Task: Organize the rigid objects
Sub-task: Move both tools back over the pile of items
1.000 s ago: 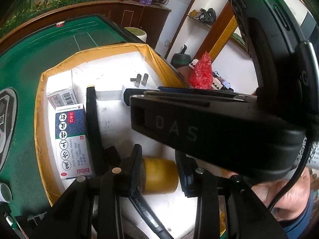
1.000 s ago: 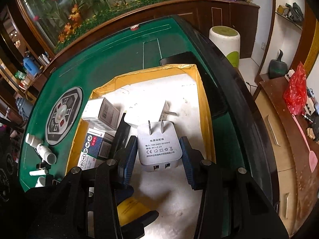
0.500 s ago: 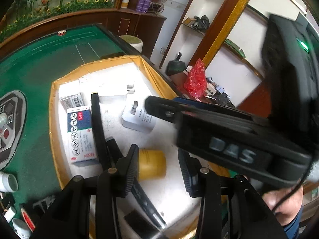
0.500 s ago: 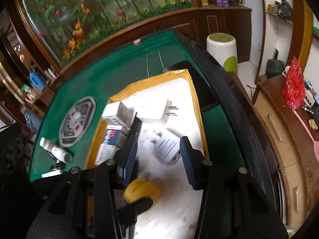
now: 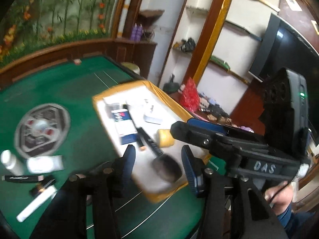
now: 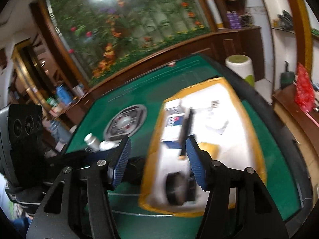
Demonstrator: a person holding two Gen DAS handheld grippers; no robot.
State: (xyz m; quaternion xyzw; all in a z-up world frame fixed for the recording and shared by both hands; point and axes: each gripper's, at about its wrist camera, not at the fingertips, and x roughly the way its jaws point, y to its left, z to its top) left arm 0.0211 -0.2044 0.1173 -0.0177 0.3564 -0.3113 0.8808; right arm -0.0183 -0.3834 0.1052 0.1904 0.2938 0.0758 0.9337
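A yellow-rimmed tray [image 5: 127,85] with a white floor sits on the green table. It holds a blue-and-white box [image 5: 123,125], a white charger [image 5: 152,118], a yellow jar [image 5: 165,137], black stick-shaped items [image 5: 147,141] and a blurred dark round thing [image 5: 167,168]. My left gripper [image 5: 159,162] hangs above the tray's near end, jaws opening, nothing between them. In the right wrist view my right gripper [image 6: 158,161] hovers over the tray's left rim [image 6: 153,145], jaws opening and empty. The yellow jar [image 6: 209,148] and the charger [image 6: 218,128] lie beyond it.
Left of the tray on the felt lie a white bottle [image 5: 10,162], a white pack [image 5: 44,164], a black tube [image 5: 22,178] and a white tube [image 5: 35,203]. The table's round centre panel [image 5: 42,128] lies further back. Shelves and a red bag [image 5: 189,95] stand off the table's right edge.
Both grippers have pulled back and up from the tray. The left let go of the yellow jar, the right let go of the charger. Both sets of jaws stand wider.
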